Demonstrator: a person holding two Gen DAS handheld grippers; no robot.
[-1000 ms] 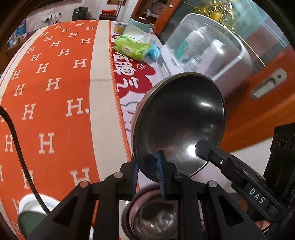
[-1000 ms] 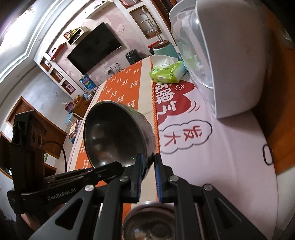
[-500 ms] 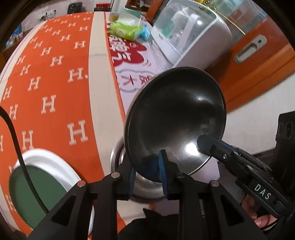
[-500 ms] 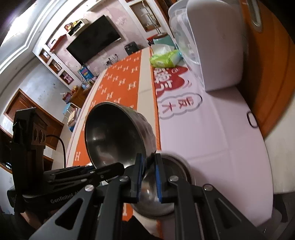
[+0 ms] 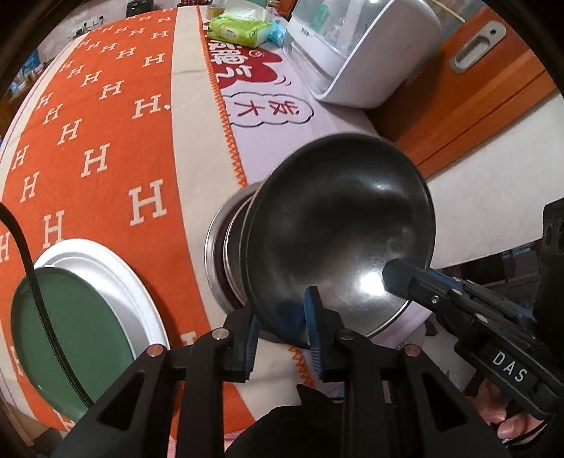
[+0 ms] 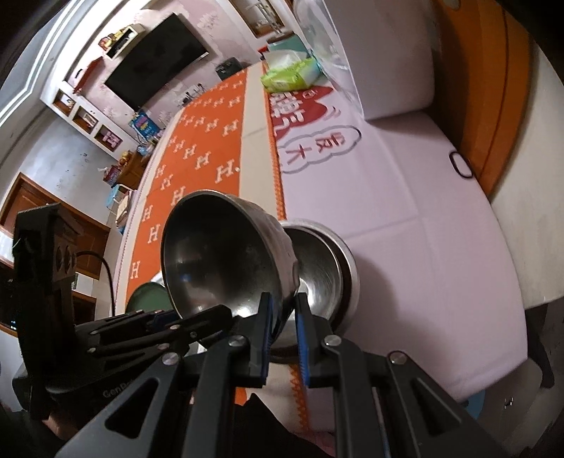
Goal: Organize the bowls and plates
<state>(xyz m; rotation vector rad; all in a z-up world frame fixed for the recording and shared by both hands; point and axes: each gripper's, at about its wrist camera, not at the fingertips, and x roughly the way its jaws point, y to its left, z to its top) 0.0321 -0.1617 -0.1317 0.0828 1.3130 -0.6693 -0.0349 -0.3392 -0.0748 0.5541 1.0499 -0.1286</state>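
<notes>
A steel bowl (image 5: pixel 338 232) is held in the air, tilted, above the table's near edge. My left gripper (image 5: pixel 282 327) is shut on its near rim, and my right gripper (image 6: pixel 283 324) is shut on the opposite rim of the same bowl (image 6: pixel 218 253). Right behind it sits a stack of steel bowls (image 5: pixel 225 253) on the table, also in the right wrist view (image 6: pixel 324 267). A white plate (image 5: pixel 105 271) with a green plate (image 5: pixel 70 334) on it lies to the left.
An orange H-pattern cloth (image 5: pixel 95 141) and a white printed mat (image 6: pixel 405 218) cover the table. A white appliance (image 5: pixel 363 53) and a green tissue pack (image 5: pixel 239 28) stand at the far right. An orange door (image 5: pixel 476 77) is beside the table.
Both grippers pulled back and up with the bowl, so the bowl stack and the green plate came more fully into view. Both grips stayed shut.
</notes>
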